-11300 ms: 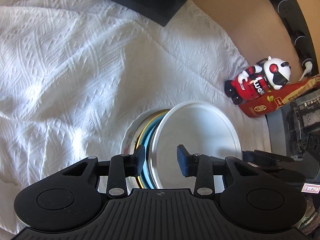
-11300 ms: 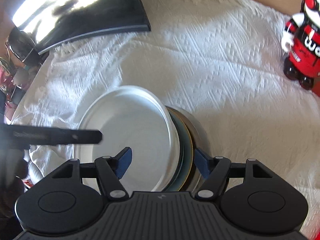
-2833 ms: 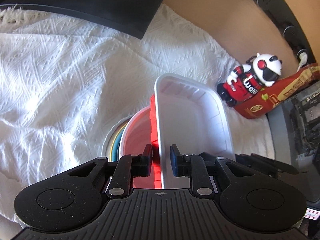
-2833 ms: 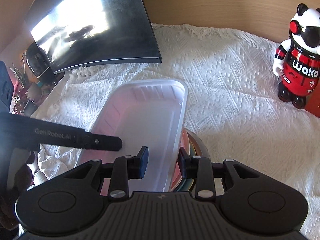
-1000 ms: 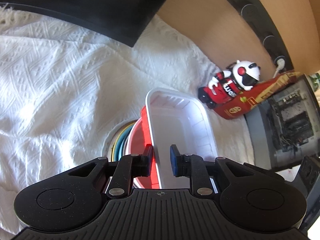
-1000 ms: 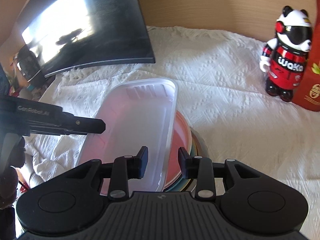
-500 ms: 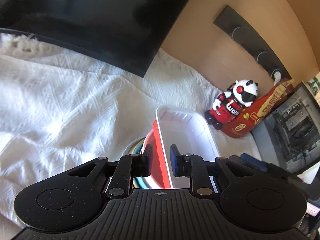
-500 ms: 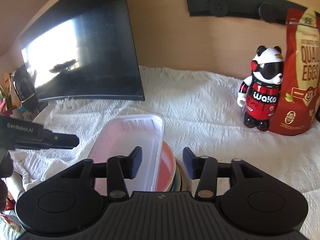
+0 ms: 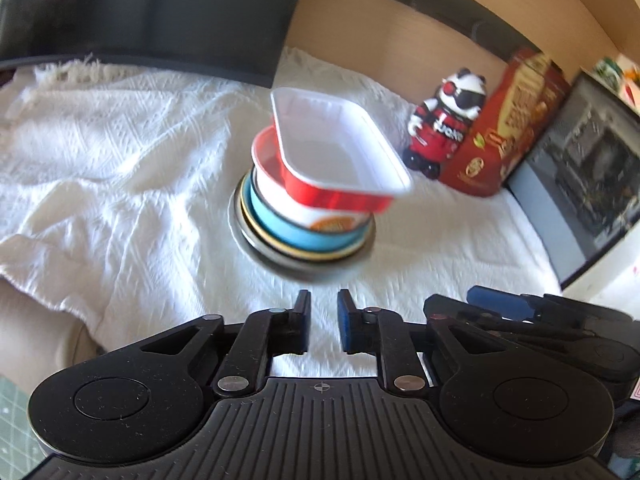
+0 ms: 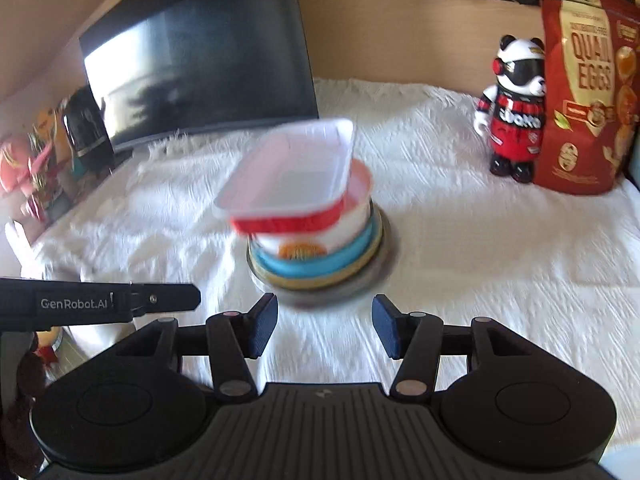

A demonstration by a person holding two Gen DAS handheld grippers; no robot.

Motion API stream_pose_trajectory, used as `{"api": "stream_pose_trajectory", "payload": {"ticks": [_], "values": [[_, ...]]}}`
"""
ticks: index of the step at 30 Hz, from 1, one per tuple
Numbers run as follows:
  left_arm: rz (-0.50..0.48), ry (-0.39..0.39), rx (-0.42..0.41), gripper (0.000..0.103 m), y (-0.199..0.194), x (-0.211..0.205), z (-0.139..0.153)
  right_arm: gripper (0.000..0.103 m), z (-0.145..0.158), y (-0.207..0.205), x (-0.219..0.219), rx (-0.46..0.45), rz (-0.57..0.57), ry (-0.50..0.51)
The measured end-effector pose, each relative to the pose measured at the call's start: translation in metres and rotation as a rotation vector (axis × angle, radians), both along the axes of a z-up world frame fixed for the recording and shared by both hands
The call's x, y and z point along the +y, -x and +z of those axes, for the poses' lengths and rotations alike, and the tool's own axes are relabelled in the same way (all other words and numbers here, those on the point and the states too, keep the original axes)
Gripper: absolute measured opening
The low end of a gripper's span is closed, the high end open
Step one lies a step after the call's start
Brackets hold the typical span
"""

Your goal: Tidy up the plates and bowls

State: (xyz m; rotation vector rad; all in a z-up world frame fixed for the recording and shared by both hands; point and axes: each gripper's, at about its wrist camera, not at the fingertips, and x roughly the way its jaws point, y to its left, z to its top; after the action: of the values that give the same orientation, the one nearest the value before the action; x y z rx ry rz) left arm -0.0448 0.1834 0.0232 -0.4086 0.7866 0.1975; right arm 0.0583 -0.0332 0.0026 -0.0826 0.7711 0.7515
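The stack (image 9: 308,216) is seen just ahead of both empty tongs; left tongs (image 9: 322,326) narrowly parted, right tongs (image 10: 324,326) wide.

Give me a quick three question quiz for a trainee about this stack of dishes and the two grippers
1. True or false: the red tray sits squarely centred on the stack.
2. Which gripper has the wider gap between its fingers? A) left gripper B) right gripper
3. Fill in: the panda figurine stands right beside a red bag marked quail ____.

Key
1. False: it rests tilted and overhangs the white bowl beneath it.
2. B. Neither gripper holds anything; both are clear of the stack above the white cloth.
3. Eggs.
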Motion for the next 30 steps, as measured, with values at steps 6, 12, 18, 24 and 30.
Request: {"api": "stream_pose_trajectory", "payload": {"ticks": [6,12,18,24,30], "values": [[0.019,-0.059,-0.01,0.016,0.025,-0.032,0.005,0.053,-0.003,0.026,-0.02,0.031,-0.044,0.03],[0.04,-0.138,-0.021,0.016,0.038,-0.054,0.016,0.062,0.006,0.039,-0.028,-0.01,-0.052,0.031],[0.031,-0.148,-0.003,0.016,0.038,-0.061,0.016,0.062,0.011,0.045,-0.032,-0.01,-0.034,0.015],[0.027,-0.148,0.021,0.016,0.038,-0.065,0.012,0.063,0.004,0.046,-0.03,0.012,-0.023,0.026],[0.036,-0.149,0.027,0.016,0.037,-0.066,0.012,0.062,0.003,0.044,-0.031,0.019,-0.015,0.028]]}}
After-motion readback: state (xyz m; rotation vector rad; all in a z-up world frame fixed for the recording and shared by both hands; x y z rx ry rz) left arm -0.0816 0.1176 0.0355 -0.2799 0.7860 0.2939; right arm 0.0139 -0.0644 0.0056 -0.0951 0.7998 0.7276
